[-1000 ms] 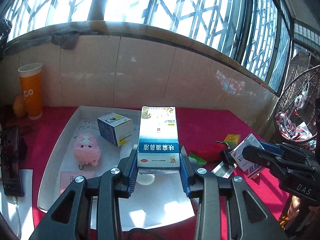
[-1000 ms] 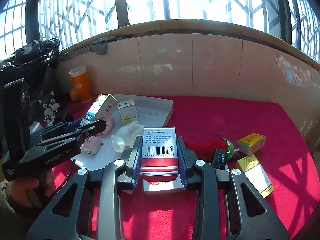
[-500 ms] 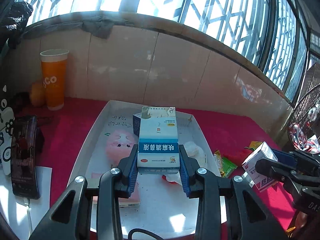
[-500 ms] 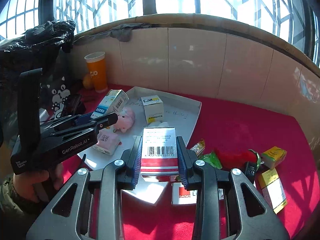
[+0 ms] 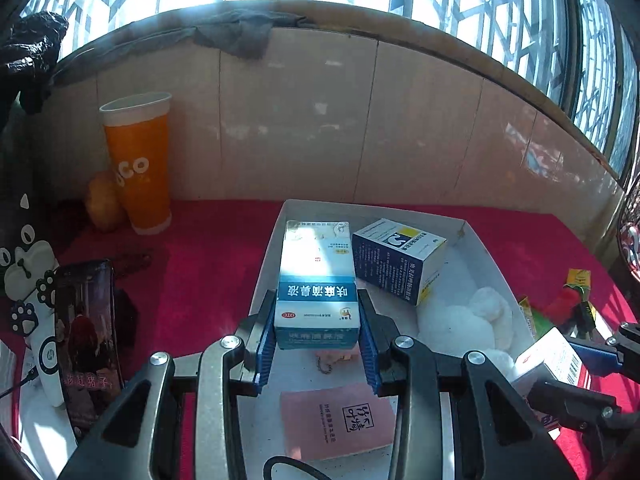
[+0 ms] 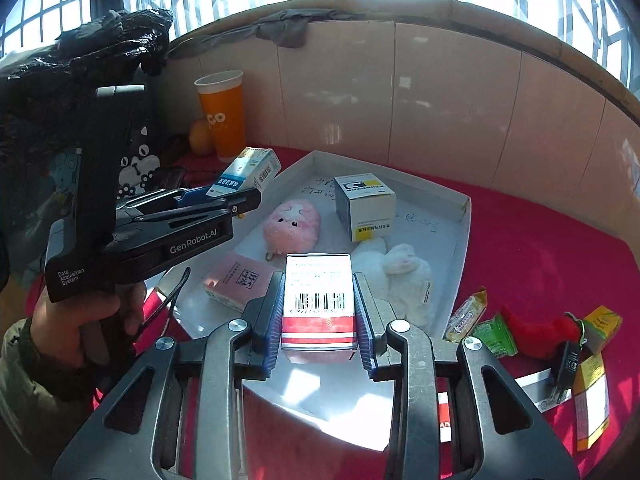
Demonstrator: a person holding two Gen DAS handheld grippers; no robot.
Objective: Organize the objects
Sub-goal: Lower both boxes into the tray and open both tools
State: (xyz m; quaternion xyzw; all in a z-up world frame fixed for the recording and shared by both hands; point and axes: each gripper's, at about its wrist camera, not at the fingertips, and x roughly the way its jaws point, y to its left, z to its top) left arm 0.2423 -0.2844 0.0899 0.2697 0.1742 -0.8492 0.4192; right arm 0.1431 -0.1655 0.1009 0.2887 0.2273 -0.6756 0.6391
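Left hand-held gripper [image 5: 316, 344] grips a blue box [image 5: 316, 280]; right hand-held gripper [image 6: 318, 332] grips a red box [image 6: 319, 304], both over the tray [image 6: 460, 240]. Several items sit inside; packets [image 6: 466, 314] at lower right on the tabletop [image 6: 540, 240] apparently remain.

Home balcony: red-clothed table [image 5: 208, 248] beneath latticed windows [image 5: 460, 8]; orange paper cup [image 5: 140, 164] ahead-left of the tool.

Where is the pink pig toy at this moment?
In the right wrist view, the pink pig toy lies inside the white tray, left of the blue and white box and behind the pink packet.
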